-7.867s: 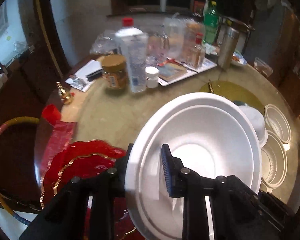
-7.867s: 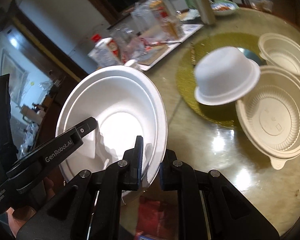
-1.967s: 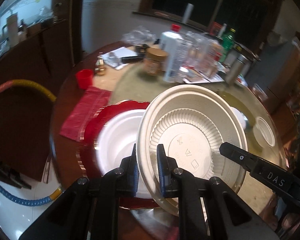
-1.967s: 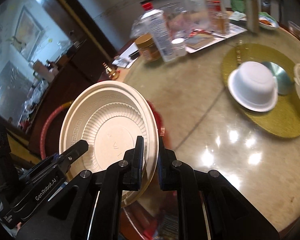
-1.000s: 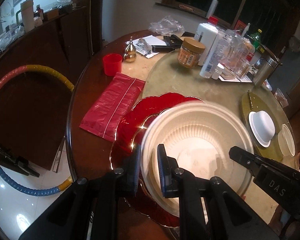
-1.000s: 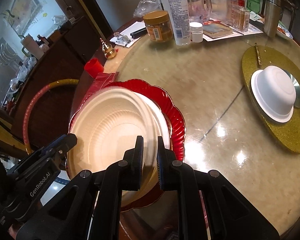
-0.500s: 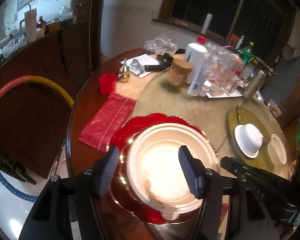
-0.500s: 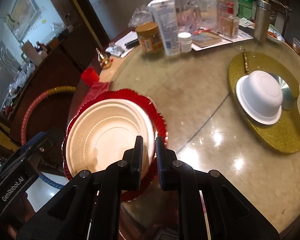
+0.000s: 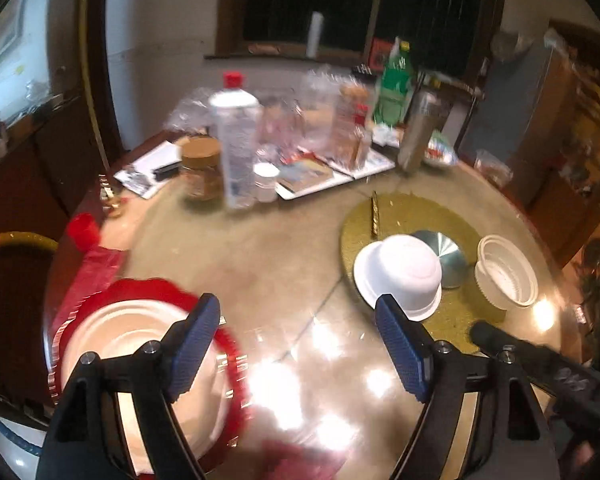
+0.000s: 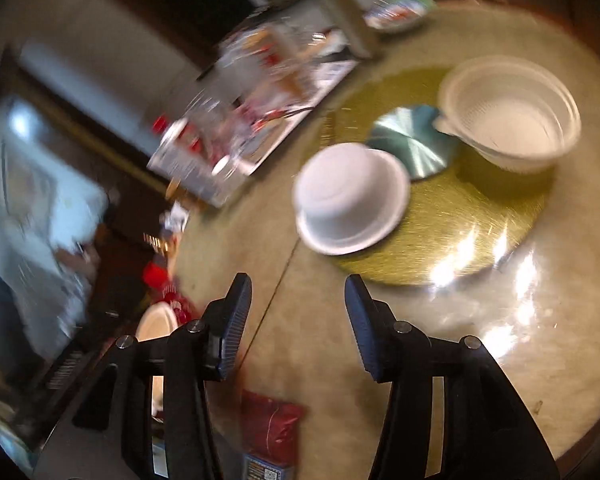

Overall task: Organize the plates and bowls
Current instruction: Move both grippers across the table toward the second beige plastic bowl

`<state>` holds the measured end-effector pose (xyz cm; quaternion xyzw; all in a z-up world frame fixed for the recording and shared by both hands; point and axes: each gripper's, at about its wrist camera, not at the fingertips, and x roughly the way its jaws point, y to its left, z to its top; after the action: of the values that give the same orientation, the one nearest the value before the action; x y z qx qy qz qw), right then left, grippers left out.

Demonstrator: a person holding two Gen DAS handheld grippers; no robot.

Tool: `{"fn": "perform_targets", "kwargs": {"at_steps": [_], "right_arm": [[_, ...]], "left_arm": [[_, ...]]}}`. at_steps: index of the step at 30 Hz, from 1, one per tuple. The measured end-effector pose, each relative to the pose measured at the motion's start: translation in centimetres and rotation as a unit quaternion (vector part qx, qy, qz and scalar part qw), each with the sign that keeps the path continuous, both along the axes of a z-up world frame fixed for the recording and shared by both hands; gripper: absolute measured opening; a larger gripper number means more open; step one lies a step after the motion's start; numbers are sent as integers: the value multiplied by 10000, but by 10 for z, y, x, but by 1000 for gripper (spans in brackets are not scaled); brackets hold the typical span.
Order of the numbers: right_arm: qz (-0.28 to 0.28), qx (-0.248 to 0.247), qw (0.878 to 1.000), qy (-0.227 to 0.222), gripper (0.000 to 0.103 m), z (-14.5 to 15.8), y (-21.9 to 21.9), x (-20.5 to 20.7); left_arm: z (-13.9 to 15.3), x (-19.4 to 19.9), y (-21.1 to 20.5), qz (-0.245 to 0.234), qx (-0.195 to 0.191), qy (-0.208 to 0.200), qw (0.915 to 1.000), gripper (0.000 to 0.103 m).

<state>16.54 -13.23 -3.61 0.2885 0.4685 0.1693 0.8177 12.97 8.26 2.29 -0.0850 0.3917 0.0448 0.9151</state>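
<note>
1. Two claws show, both empty. The left claw [image 9: 298, 344] stands wide, its blue pads far apart low in the left wrist view with only bare worktop [image 9: 260, 256] between them; its jaws have just been opening.
2. The right claw [image 10: 298, 320] is parted as well, less widely, low in the right wrist view; its jaws have just been opening too, and nothing sits between them.
3. At lower left of the left wrist view, a cream plate [image 9: 140, 336] lies on a red scalloped charger [image 9: 148, 286], partly behind the left claw's left finger [image 9: 192, 344]. No pad touches it.
4. In the right wrist view the same plate [image 10: 156, 322] shows only as a small sliver at lower left, beside the claw's left finger.
5. A white bowl [image 9: 400, 276] rests upside down on the edge of a gold round mat [image 9: 420, 212], right of centre in the left wrist view.
6. Just to its right lies a silver disc [image 9: 446, 248], and further right a ribbed bowl [image 9: 506, 276] stands upright on the same mat.
7. The right wrist view shows the upturned bowl [image 10: 350, 196] at centre, the ribbed bowl [image 10: 508, 120] at upper right.
8. Bottles and jars [image 9: 236, 140] crowd the far side of the worktop, blurred.
</note>
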Motion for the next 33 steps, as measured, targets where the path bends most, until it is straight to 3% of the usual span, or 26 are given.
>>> {"fn": "perform_targets", "kwargs": {"at_steps": [4, 7, 15, 29, 33], "right_arm": [[-174, 702, 9968, 333, 49, -30, -32, 21], [-262, 1035, 9934, 419, 49, -46, -42, 32], [-372, 1339, 9883, 635, 49, -71, -50, 66], [-291, 1292, 9878, 818, 49, -84, -36, 103], [-332, 1261, 9881, 812, 49, -85, -40, 107]], "left_arm": [[-27, 36, -21, -39, -135, 335, 9993, 80], [-44, 56, -35, -54, -6, 558, 9984, 80], [-69, 103, -33, 454, -234, 773, 9957, 80], [-83, 140, -46, 607, -44, 890, 9942, 80], [-87, 144, -47, 625, -151, 948, 9934, 80]]}}
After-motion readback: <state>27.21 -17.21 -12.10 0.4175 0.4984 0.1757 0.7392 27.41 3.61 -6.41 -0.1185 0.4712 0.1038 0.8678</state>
